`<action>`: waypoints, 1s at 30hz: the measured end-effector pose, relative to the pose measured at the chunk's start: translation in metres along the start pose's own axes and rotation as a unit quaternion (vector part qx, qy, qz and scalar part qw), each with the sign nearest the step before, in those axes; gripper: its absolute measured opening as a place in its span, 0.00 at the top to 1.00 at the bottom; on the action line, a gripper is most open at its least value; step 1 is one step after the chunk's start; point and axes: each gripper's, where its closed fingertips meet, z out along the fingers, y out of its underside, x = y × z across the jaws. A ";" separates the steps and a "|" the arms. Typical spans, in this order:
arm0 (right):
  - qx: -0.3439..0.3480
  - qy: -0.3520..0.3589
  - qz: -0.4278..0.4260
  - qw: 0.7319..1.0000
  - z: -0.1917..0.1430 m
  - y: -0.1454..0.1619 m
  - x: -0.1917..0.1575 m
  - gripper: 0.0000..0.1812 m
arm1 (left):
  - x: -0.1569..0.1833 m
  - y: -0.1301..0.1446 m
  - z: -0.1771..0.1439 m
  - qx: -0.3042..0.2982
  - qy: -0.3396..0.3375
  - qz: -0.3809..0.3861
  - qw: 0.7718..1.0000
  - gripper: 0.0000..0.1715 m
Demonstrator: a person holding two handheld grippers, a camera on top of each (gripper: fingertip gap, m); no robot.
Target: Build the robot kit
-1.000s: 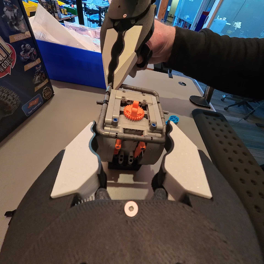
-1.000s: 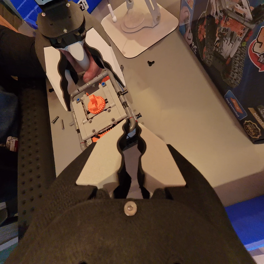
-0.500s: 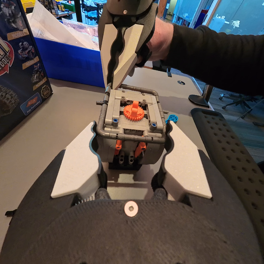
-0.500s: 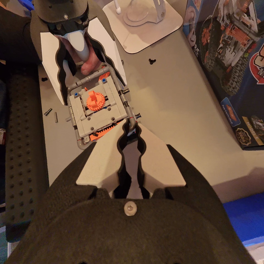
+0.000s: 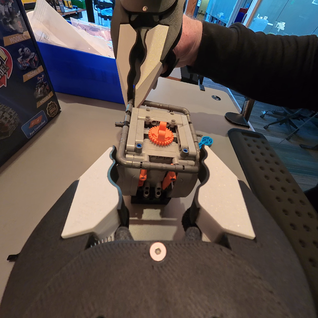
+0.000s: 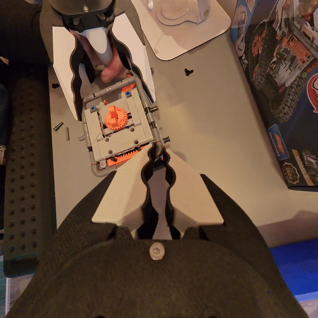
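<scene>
My left gripper (image 5: 157, 165) is clamped on the grey brick model (image 5: 160, 151), one finger against each flank, so the block sits steady on the table (image 5: 68, 137) with its orange gear (image 5: 160, 136) facing up and in reach. My right gripper (image 6: 157, 151) comes down from above at the far corner, its jaws pinched on the dark grey tube frame (image 6: 159, 146) that rings the model's top — a narrow bite, tips only, since the tube is thin. Small loose pins (image 6: 67, 133) lie just beside the model, the printed box (image 6: 284, 86) stands well apart, and a black perforated pad (image 5: 275, 189) runs along the table's edge.
</scene>
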 end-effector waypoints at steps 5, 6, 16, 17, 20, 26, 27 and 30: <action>-0.008 0.009 -0.024 1.000 0.003 -0.003 0.000 0.97 | 0.002 0.000 0.001 0.000 0.004 0.002 1.000 0.46; -0.007 0.007 -0.027 1.000 0.005 -0.005 -0.001 0.97 | 0.007 0.000 0.004 -0.003 0.013 0.009 1.000 0.46; 0.012 0.021 -0.014 1.000 0.006 -0.008 -0.004 0.96 | 0.009 0.001 0.002 -0.015 0.023 0.006 1.000 0.46; 0.014 0.026 -0.020 0.999 0.006 -0.008 -0.004 0.96 | 0.010 0.001 0.002 -0.016 0.022 0.010 1.000 0.46; 0.021 0.021 -0.022 0.999 0.006 -0.008 -0.005 0.97 | 0.010 0.002 0.001 -0.017 0.027 0.008 0.999 0.46; -0.002 0.033 -0.072 0.997 0.006 -0.007 -0.007 0.97 | 0.011 0.002 0.000 -0.022 0.040 0.004 0.999 0.47; -0.008 0.033 -0.080 0.996 0.006 -0.007 -0.008 0.97 | 0.011 0.001 0.000 -0.021 0.043 0.000 0.999 0.48; -0.018 0.025 -0.099 0.995 0.010 -0.010 -0.013 0.97 | 0.014 0.000 0.000 -0.019 0.053 -0.003 0.998 0.52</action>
